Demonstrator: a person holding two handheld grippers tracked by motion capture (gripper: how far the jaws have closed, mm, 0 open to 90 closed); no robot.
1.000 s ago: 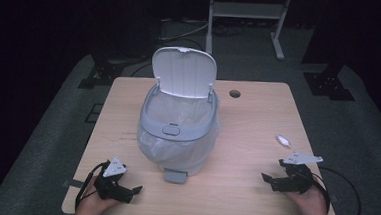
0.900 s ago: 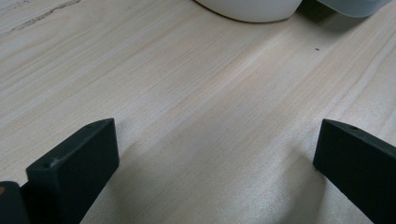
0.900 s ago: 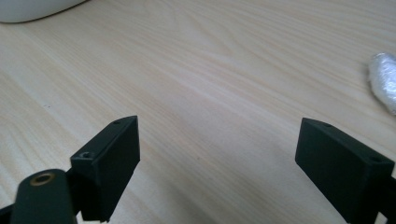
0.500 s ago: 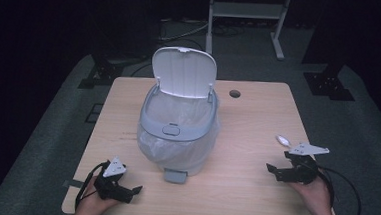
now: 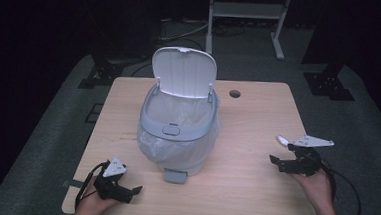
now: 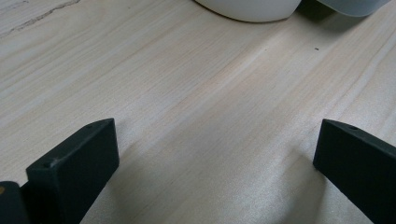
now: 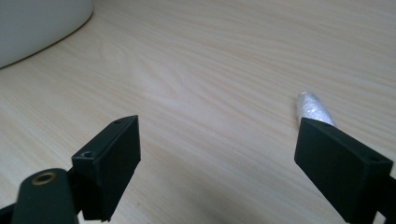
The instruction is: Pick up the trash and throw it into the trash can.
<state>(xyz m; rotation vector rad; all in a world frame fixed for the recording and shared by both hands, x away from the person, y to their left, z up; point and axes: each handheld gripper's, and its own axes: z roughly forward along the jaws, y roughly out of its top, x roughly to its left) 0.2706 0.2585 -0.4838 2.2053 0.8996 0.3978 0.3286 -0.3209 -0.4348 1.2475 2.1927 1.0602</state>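
At centre of the surface (image 5: 258,116) stands a pedal bin (image 5: 176,136), lid (image 5: 182,79) swung up and leaning back, clear liner bag (image 5: 176,151) folded over the rim. With the lid up the mouth is open from above, so waste can be dropped in w/o touching the pedal (image 5: 175,176), which faces the person's edge.

Item in hand: a small wrapped scrap (image 5: 282,140), whitish, crinkled like foil or film. It lies flat on the surface near the right edge, well apart from the bin. In the right gripper view the scrap (image 7: 314,108) sits just beyond the tip of one jaw, partly behind it, not btwn the jaws.

Right tool (image 5: 287,154): jaws spread wide, nothing pinched. Held low over the surface, just beside the scrap on the person's side, jaws pointing roughly toward the bin. Spread presumably so the scrap fits btwn the jaws. Judgement: approach phase, grasp not yet made; tool needs to shift sideways toward the scrap to centre it before closing.

Left tool (image 5: 133,190): jaws spread, empty. It is low at the front-left corner, near the bin base; the left gripper view looks along bare wood w/ the bin's foot at the top edge. Placement keeps it clear of the right-hand path, prob. idle, poss. ready to steady the bin.

Risk: scrap is light and thin; a jaw tip may push it along the wood instead of catching it.
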